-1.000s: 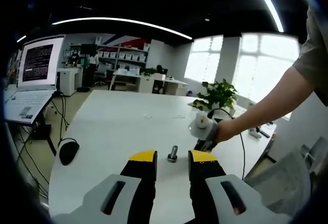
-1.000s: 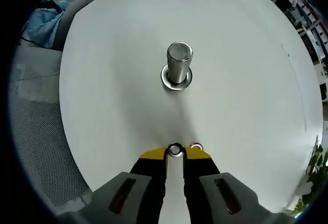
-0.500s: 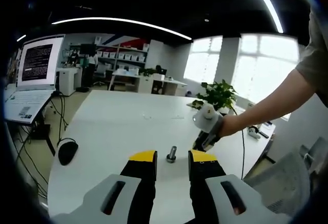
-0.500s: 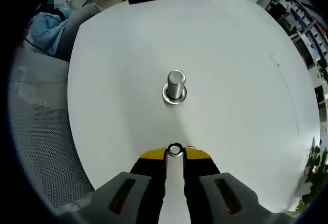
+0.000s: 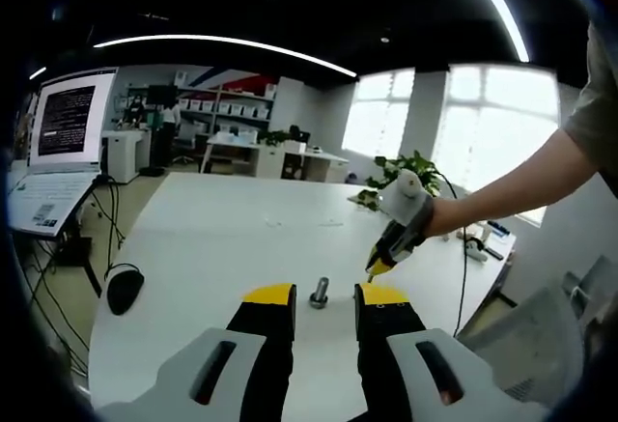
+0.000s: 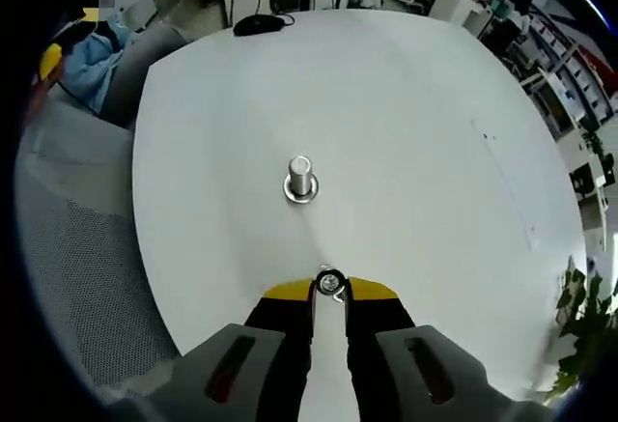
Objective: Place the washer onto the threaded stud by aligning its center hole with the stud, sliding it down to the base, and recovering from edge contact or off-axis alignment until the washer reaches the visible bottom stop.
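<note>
In the left gripper view, our left tool (image 5: 323, 298) hung spread and empty over the near edge of the white desk (image 5: 222, 239). The threaded stud (image 5: 319, 293) stood upright on the desk just beyond its tips. The right tool (image 5: 371, 273) hovered to the right of the stud and above it.

In the right gripper view, the right tool (image 6: 329, 290) pinched the washer (image 6: 329, 282) by its rim, hole facing out. The washer was a small bright metal ring; we judged it light, stiff and slippery, best held by the outer edge so the hole stays free. The stud (image 6: 300, 178) stood farther out, well apart from the washer, on its round flanged base.
</note>
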Tool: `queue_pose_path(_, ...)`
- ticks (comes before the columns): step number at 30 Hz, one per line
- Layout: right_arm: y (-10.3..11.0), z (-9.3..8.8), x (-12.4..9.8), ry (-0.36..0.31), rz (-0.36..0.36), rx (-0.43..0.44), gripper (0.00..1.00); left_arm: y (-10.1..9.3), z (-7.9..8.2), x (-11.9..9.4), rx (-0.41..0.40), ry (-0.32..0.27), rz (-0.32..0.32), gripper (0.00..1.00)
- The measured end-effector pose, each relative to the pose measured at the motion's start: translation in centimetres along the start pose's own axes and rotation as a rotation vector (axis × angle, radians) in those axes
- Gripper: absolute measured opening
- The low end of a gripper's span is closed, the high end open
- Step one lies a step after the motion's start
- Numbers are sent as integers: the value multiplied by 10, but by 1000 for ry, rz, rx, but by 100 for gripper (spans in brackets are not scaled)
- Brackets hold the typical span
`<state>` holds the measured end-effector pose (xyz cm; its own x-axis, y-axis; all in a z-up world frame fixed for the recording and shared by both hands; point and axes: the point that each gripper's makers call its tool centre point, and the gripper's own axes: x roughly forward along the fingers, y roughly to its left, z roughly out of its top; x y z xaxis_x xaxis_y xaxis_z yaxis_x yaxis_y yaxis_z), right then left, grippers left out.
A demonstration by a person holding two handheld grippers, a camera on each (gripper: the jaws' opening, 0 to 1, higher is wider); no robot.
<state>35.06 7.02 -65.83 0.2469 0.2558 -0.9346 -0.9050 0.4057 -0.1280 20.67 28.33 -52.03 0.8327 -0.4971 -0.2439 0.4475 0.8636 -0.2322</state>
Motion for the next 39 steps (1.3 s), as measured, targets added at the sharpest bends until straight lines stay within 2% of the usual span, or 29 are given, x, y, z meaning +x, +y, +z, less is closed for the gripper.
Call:
queue_pose_path(8, -16, -11, -7, 20, -40, -13, 13, -1, 0, 1, 2, 1, -8, 22)
queue_pose_path(13, -23, -15, -7, 24, -41, -10, 13, 0, 0, 0, -1, 2, -2, 22)
queue_pose_path(21, -15, -19, 5, 54, -13, -72, 13, 1, -1, 0, -1, 6, 3, 22)
queue_pose_path(24, -14, -21, 9, 60, 7, -52, 13, 1, -2, 1, 2, 13, 5, 22)
queue_pose_path(39, -13, -27, 18, 76, 27, -71, 14, 3, -3, 0, 7, 20, 16, 22)
